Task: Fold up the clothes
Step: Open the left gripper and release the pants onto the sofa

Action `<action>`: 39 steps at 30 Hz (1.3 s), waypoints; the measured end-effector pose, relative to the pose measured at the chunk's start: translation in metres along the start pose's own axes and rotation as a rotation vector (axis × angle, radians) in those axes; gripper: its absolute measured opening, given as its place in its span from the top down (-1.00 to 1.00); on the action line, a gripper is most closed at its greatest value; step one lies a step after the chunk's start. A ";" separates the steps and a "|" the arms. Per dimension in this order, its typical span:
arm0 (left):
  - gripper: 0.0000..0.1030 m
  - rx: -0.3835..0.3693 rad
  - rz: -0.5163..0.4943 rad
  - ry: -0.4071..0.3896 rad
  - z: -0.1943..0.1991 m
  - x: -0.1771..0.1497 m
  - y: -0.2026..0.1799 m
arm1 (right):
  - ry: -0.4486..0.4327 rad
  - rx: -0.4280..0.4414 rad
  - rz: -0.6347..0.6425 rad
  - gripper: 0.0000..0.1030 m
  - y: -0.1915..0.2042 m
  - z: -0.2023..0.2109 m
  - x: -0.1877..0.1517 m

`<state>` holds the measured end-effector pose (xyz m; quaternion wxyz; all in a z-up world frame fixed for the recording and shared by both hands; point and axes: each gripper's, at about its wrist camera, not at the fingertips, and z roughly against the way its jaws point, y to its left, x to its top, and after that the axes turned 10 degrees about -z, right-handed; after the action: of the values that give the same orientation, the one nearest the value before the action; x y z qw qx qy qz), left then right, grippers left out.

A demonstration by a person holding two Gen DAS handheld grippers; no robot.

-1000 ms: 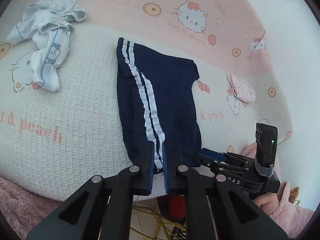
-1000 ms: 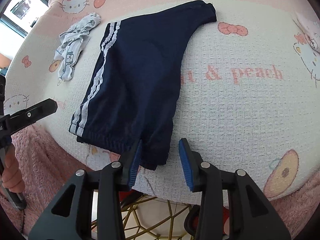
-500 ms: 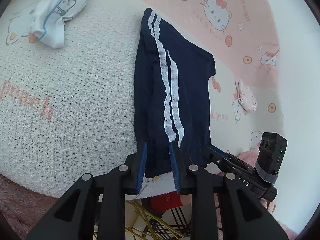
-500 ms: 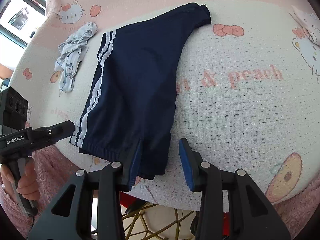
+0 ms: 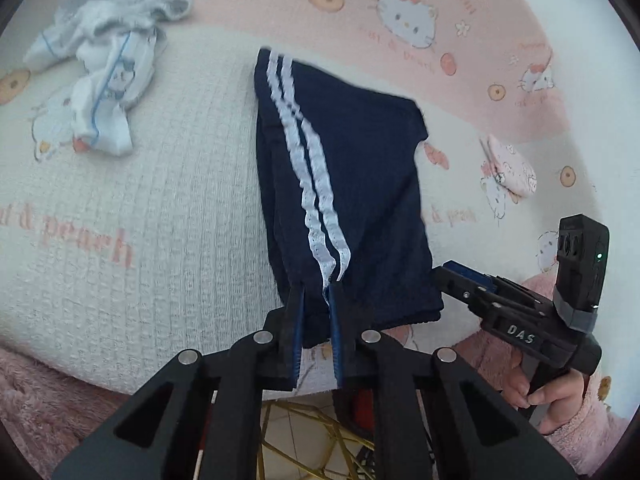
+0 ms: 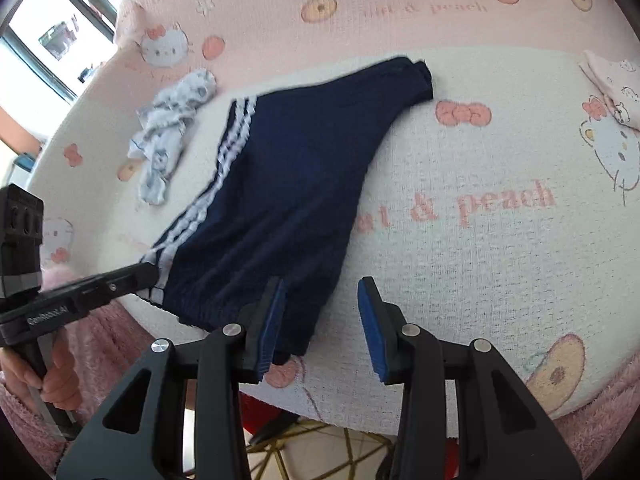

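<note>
The navy shorts [image 5: 352, 184] with two white side stripes lie flat in the middle of the left-wrist frame, on a white and pink cartoon-cat blanket [image 5: 160, 216], their hem reaching down to the blanket's near edge. The left gripper [image 5: 318, 292] sits at that hem, lower centre of the frame, right where the stripes end; its jaws are narrow and closing, with a fold of the dark hem between them, though I cannot tell if the pads pinch it yet. In the right-wrist view the right gripper [image 6: 320, 294] stands roughly half open at the lower centre, its left finger [image 6: 272, 312] over the shorts' lower right corner, its other finger over bare blanket, gripping nothing. A crumpled pale garment [image 5: 104, 76] lies in the upper left, well apart from the shorts, and a small pink piece [image 5: 512, 168] lies at the right.
</note>
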<state>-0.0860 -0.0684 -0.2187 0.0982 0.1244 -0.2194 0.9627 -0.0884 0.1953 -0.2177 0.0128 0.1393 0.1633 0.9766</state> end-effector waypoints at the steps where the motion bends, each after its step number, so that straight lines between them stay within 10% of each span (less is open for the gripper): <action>1: 0.66 0.008 0.005 0.033 -0.007 0.000 0.002 | 0.012 -0.026 0.014 0.25 0.001 -0.003 -0.001; 11: 0.40 0.000 0.056 -0.185 0.032 0.009 0.020 | -0.041 0.003 -0.025 0.26 -0.011 0.005 -0.004; 14: 0.40 -0.026 -0.014 -0.143 0.017 0.014 0.007 | -0.033 0.029 0.041 0.24 0.003 -0.003 -0.005; 18: 0.40 0.165 -0.056 0.007 -0.014 0.016 -0.001 | 0.023 -0.063 0.085 0.24 0.009 -0.020 -0.012; 24: 0.40 0.148 -0.037 -0.107 0.016 0.034 -0.001 | -0.039 0.012 -0.049 0.24 -0.007 0.002 0.004; 31: 0.40 0.139 -0.189 0.025 -0.039 0.067 -0.027 | -0.001 -0.043 0.107 0.24 0.014 -0.034 0.041; 39: 0.45 0.178 -0.117 -0.073 -0.005 0.057 -0.006 | -0.019 -0.033 -0.005 0.22 -0.017 -0.018 0.036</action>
<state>-0.1393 -0.0536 -0.2046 0.1348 0.1802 -0.1288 0.9658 -0.1282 0.2084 -0.2296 0.0192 0.1479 0.1472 0.9778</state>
